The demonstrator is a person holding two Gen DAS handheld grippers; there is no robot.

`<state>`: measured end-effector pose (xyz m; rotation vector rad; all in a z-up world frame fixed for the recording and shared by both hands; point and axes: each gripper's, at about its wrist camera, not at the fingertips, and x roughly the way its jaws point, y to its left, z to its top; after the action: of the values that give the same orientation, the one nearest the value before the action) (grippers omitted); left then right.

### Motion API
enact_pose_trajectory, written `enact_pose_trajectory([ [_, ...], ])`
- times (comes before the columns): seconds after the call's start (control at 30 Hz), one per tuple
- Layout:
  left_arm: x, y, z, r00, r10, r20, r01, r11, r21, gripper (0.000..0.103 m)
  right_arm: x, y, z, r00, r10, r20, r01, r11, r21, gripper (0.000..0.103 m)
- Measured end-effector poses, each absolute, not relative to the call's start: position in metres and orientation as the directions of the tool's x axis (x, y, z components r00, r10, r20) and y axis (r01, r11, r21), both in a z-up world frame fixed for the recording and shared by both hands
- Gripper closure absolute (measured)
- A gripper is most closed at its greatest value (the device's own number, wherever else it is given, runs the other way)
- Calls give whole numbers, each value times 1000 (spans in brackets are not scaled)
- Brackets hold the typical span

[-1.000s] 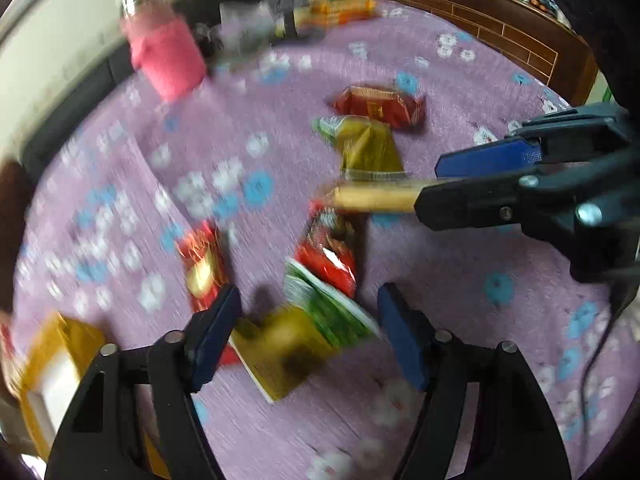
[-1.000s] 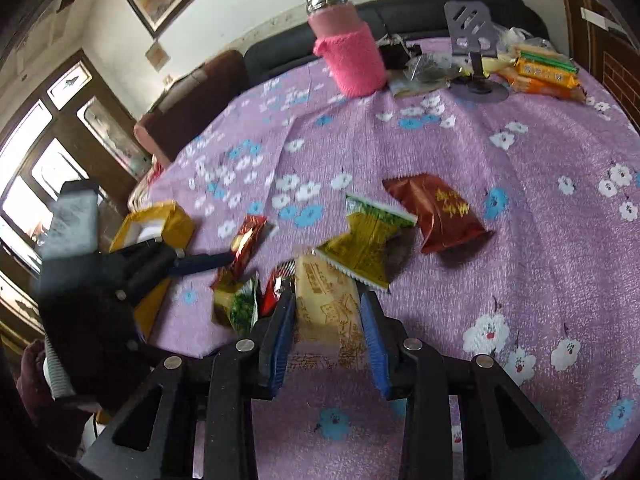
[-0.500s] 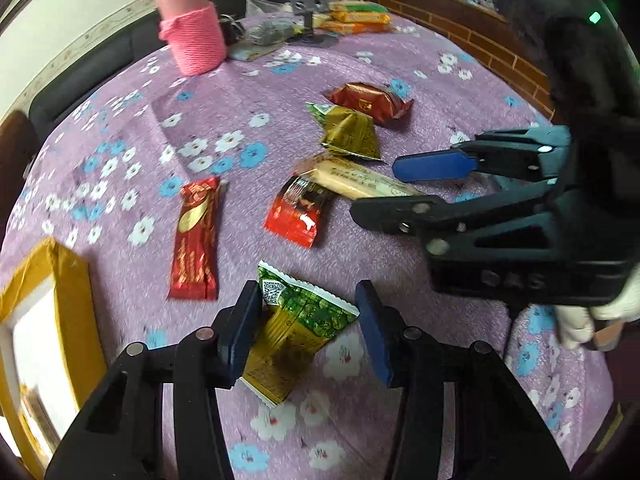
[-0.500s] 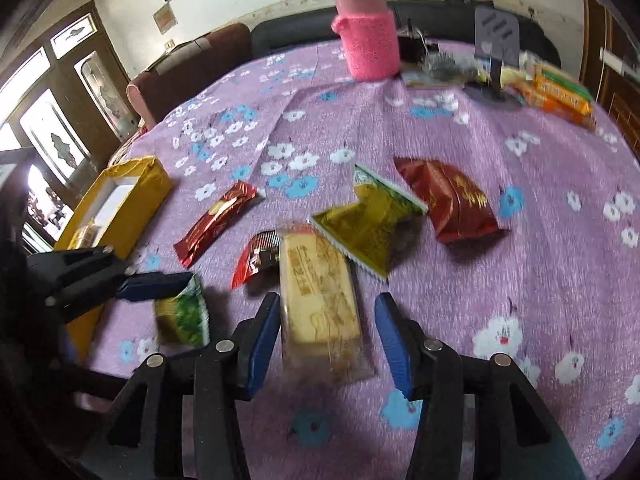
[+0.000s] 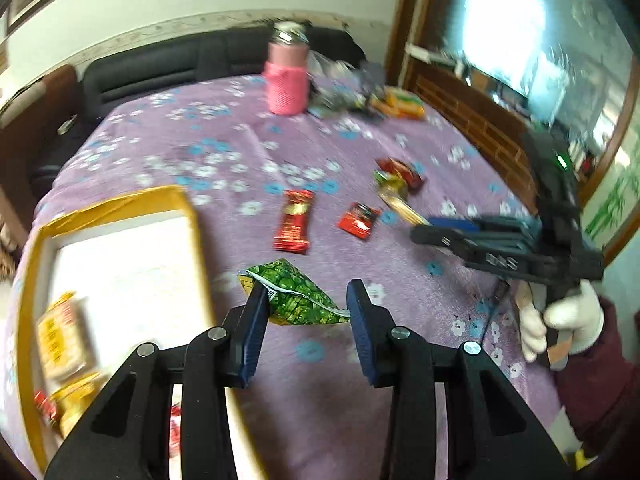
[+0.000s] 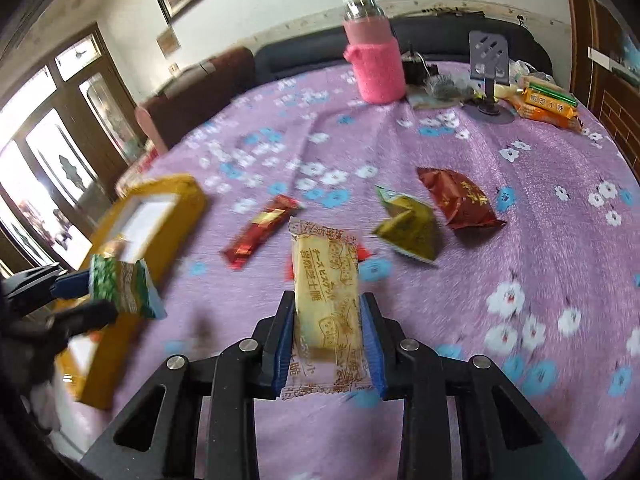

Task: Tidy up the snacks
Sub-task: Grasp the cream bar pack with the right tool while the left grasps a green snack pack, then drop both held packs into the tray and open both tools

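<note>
**A:** Green foil up front: our left gripper (image 5: 307, 306) has the green snack packet (image 5: 295, 299) pinched between its blue pads, lifted over the purple flowered cloth (image 5: 400, 400). From the right wrist camera we see that same packet (image 6: 122, 286) hanging beside the yellow box (image 6: 160, 208).

**B:** And on our other side, the right gripper (image 6: 327, 334) is clamped on the cracker packet (image 6: 326, 308), a pale biscuit in clear printed wrap, held above the cloth with its far end pointing away from us.

**A:** The box (image 5: 120, 204) sits at the table's left edge, open, white inside, with a few yellow and red packs in its near corner, too blurred for us to name.

**B:** On the cloth we have the long red bar (image 6: 260, 232), the olive packet (image 6: 408, 228) and the dark red bag (image 6: 460, 200), those last two just beside each other. A small red packet (image 5: 359, 220) lies near the bar.

**A:** Far back stands the pink-sleeved bottle (image 6: 374, 64), with the grey phone stand (image 6: 490, 68) and orange biscuit packs (image 6: 548, 104) to its right.

**B:** A white glove (image 5: 568, 320) grips our right tool's handle.
</note>
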<state>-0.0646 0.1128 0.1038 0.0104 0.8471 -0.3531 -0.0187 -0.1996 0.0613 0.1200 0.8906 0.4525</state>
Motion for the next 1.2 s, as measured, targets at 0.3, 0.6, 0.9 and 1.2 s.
enact_pose_trajectory([
  [0.3,-83,214,109,697,-192,-690,79,978,-193,65,-57,-107,110,448,584,-677,-521,786,332,71],
  [0.6,-80,290,83,681,-117,-723,-126,954,-273,64,-71,20,87,303,610,-732,-620,709,334,72],
  [0.9,-93,303,89,704,-171,-689,-154,911,-383,48,-61,32,81,324,625,-710,-581,724,372,59],
  [1.2,-83,234,113,703,-264,-660,20,936,-352,43,-28,-114,91,515,507,-691,-362,859,362,48],
])
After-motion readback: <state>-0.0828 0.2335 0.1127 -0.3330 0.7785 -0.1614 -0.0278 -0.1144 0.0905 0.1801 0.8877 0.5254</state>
